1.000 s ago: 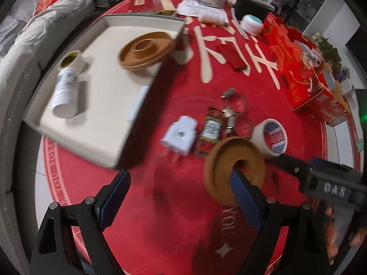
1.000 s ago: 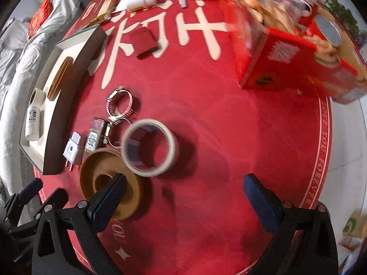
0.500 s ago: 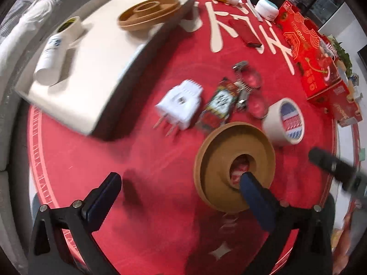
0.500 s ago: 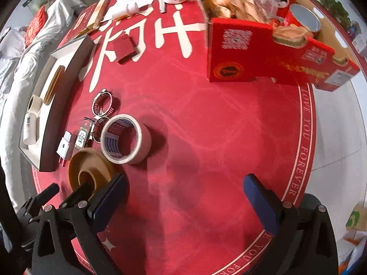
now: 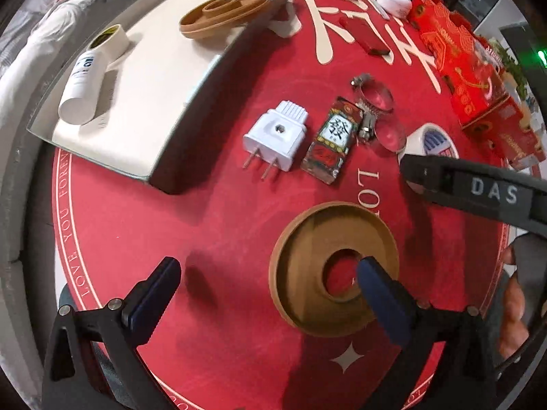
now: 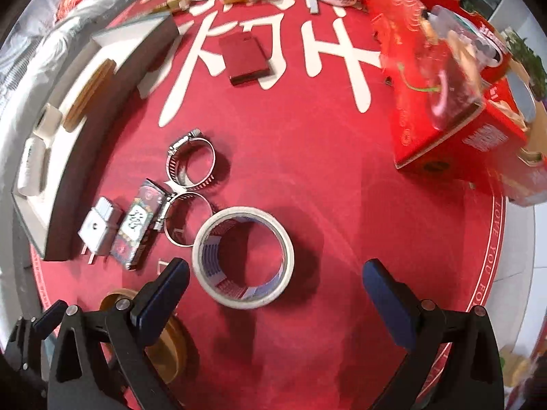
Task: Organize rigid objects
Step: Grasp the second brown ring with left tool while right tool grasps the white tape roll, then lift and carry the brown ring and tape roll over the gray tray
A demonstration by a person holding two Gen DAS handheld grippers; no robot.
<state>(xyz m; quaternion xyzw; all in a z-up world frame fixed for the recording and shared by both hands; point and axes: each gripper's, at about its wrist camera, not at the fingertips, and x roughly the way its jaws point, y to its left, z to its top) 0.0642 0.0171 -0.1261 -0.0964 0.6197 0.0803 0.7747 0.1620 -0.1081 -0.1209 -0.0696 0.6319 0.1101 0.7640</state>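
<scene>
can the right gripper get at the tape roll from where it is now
Probably yes: the right gripper hangs open right above the tape roll, nothing lies over the roll, and the hose clamps sit just clear of it.

The round red cloth mat (image 5: 218, 239) carries a line of small cream lettering along its edge ring: "LOVE YOU FOREVER" reads on the left arc in the left wrist view, and "LOVE YOU FO" on the right arc in the right wrist view. Large cream Chinese brush characters cross the mat's far half, too cropped to read. Near the mat's middle, the flat red and black printed packet (image 5: 331, 143) bears the character "發" on a white panel. Above the mat's right edge, the dark grey gripper arm (image 5: 478, 191) shows white letters "DAS".
</scene>
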